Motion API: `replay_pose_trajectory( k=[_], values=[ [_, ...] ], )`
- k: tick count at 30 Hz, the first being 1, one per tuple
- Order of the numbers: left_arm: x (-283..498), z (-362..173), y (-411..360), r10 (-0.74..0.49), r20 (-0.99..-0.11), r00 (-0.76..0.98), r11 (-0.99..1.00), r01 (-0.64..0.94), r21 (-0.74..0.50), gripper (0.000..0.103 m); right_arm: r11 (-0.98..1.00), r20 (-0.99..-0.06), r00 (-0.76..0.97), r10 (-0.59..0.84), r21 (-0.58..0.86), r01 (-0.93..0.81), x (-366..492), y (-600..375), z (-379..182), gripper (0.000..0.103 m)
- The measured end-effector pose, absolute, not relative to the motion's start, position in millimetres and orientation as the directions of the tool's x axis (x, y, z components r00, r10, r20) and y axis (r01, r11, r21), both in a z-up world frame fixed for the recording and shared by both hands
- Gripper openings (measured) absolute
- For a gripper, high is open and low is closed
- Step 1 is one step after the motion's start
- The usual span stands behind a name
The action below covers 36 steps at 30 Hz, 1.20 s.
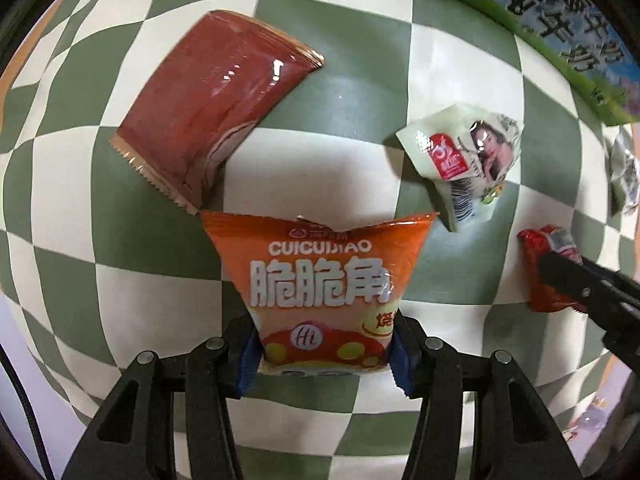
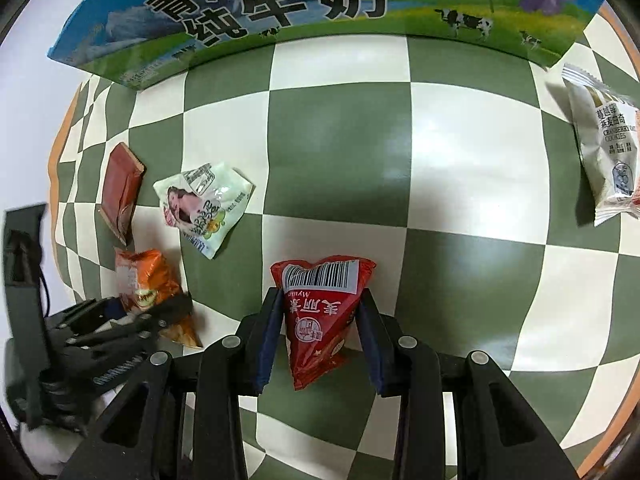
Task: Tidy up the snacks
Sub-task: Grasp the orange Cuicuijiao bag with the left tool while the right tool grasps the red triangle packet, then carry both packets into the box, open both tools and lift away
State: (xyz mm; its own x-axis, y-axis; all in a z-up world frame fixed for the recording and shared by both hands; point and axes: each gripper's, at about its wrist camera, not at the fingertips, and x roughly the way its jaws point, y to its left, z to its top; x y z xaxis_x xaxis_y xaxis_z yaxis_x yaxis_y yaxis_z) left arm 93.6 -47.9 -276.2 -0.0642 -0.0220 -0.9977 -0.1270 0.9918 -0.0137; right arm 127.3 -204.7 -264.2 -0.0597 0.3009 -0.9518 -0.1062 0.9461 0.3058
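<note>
My left gripper (image 1: pixel 325 354) is shut on an orange snack bag (image 1: pixel 320 280) over the green and white checked cloth (image 1: pixel 332 100); it also shows in the right wrist view (image 2: pixel 144 280). My right gripper (image 2: pixel 320 336) is shut on a red snack bag (image 2: pixel 320 312), seen at the right edge of the left wrist view (image 1: pixel 544 276). A brown-red packet (image 1: pixel 212 100) lies left of the orange bag, and a pale green crumpled packet (image 1: pixel 464 156) lies to the right. Both also show in the right wrist view, the brown-red one (image 2: pixel 120 188) left of the green one (image 2: pixel 204 204).
A blue and green milk carton box (image 2: pixel 300 4) lies along the far edge of the cloth, also in the left wrist view (image 1: pixel 560 28). A white cranberry cookie packet (image 2: pixel 608 152) lies far right. The cloth's orange border (image 2: pixel 54 164) shows at the left.
</note>
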Motion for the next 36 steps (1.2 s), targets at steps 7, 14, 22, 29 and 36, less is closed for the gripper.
replay_pose_trajectory(
  k=[7, 14, 22, 29, 36],
  values=[
    [91, -288, -75, -0.012, -0.997, -0.078, 0.994, -0.112, -0.003, 0.053, 0.949, -0.953, -0.077, 0.292, 0.299, -0.099, 135, -186, -277, 0.042],
    [93, -276, -40, -0.007, -0.998, -0.067, 0.992, -0.126, 0.001, 0.053, 0.954, -0.957, -0.061, 0.284, 0.289, -0.087, 137, -186, -283, 0.043],
    [84, -249, -40, -0.005, -1.000, -0.022, 0.992, -0.127, -0.002, 0.046, 0.951, -0.958, -0.004, 0.286, 0.284, -0.122, 129, -183, -266, 0.040],
    [81, -203, -41, -0.059, -0.998, 0.037, 0.988, -0.137, -0.064, 0.046, 0.931, -0.940, 0.041, 0.340, 0.330, -0.154, 129, -183, -233, 0.039],
    [107, -137, -50, -0.138, -0.980, 0.142, 0.984, -0.094, -0.152, 0.046, 0.892, -0.891, 0.112, 0.439, 0.418, -0.169, 141, -187, -173, 0.039]
  ],
)
